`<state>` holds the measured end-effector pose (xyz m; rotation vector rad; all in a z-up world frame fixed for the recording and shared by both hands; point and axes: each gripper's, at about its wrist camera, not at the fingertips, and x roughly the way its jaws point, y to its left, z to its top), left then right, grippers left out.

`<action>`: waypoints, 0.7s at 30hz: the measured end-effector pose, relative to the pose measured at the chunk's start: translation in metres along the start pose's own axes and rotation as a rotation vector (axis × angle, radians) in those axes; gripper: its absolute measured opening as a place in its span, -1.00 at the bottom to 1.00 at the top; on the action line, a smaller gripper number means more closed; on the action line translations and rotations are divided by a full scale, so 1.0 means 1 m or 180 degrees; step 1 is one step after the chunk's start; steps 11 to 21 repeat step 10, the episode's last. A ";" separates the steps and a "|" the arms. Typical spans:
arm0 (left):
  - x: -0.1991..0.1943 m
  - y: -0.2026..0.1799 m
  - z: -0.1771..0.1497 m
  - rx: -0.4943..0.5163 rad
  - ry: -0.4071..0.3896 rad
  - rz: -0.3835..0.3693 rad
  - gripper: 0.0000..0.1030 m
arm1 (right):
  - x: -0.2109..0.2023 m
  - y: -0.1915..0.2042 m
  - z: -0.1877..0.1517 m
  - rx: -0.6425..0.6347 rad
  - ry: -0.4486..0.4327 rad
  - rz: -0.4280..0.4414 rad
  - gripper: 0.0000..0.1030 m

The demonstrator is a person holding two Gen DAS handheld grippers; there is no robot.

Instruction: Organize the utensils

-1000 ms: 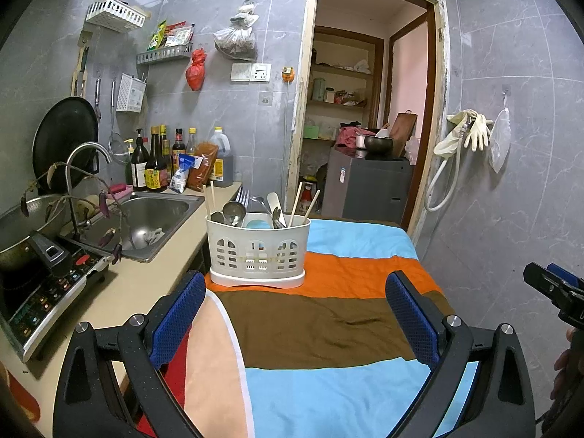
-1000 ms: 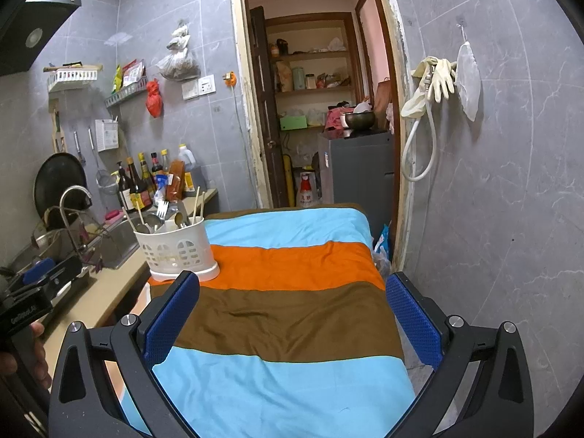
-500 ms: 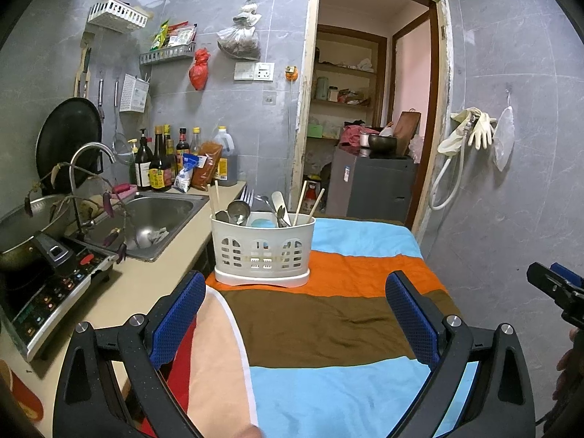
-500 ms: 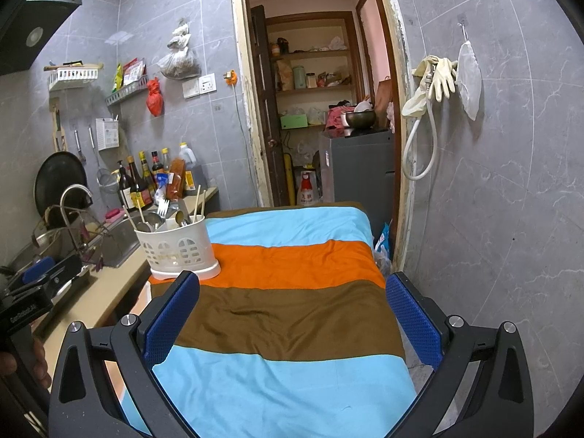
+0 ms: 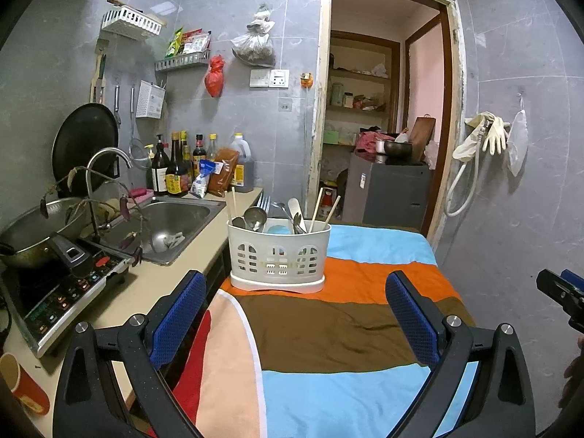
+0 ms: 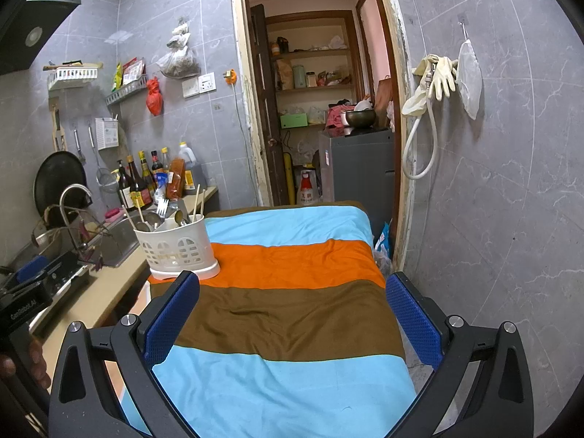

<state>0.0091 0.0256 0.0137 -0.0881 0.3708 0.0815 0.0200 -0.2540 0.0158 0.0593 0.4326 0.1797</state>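
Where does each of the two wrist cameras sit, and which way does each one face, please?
Left wrist: on the left gripper, open, facing the white slotted plastic utensil caddy on the striped blanket-covered table, steel sink to its left; the right gripper's tip shows at the right edge.
Right wrist: on the right gripper, open, further right, facing the open doorway; the caddy is off to the left, and a hand holds the left gripper at the left edge.
Shared: caddy, table, sink, doorway.

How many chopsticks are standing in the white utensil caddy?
3 visible: one chopstick at the left end of the white utensil caddy, and two more leaning at its right end. Others may be hidden among the spoons.
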 end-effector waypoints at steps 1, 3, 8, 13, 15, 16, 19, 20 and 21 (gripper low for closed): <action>0.000 0.000 0.000 0.0002 -0.0002 0.0002 0.88 | 0.000 0.000 0.000 0.0000 -0.0001 0.0000 1.00; 0.000 0.001 0.000 -0.0010 0.0005 -0.0004 0.88 | 0.000 0.000 0.000 0.0001 -0.0004 0.0000 1.00; 0.000 0.000 0.000 -0.0004 0.0003 -0.0002 0.88 | 0.000 -0.001 0.001 -0.0002 0.0000 0.0004 1.00; 0.000 0.000 0.000 -0.0003 0.0002 0.0001 0.88 | 0.000 -0.001 0.001 -0.0002 -0.0001 0.0003 1.00; 0.000 0.000 0.000 -0.0003 0.0002 0.0001 0.88 | 0.000 -0.001 0.001 -0.0002 -0.0001 0.0003 1.00; 0.000 0.000 0.000 -0.0003 0.0002 0.0001 0.88 | 0.000 -0.001 0.001 -0.0002 -0.0001 0.0003 1.00; 0.000 0.000 0.000 -0.0003 0.0002 0.0001 0.88 | 0.000 -0.001 0.001 -0.0002 -0.0001 0.0003 1.00; 0.000 0.000 0.000 -0.0003 0.0002 0.0001 0.88 | 0.000 -0.001 0.001 -0.0002 -0.0001 0.0003 1.00; 0.000 0.000 0.000 -0.0003 0.0002 0.0001 0.88 | 0.000 -0.001 0.001 -0.0002 -0.0001 0.0003 1.00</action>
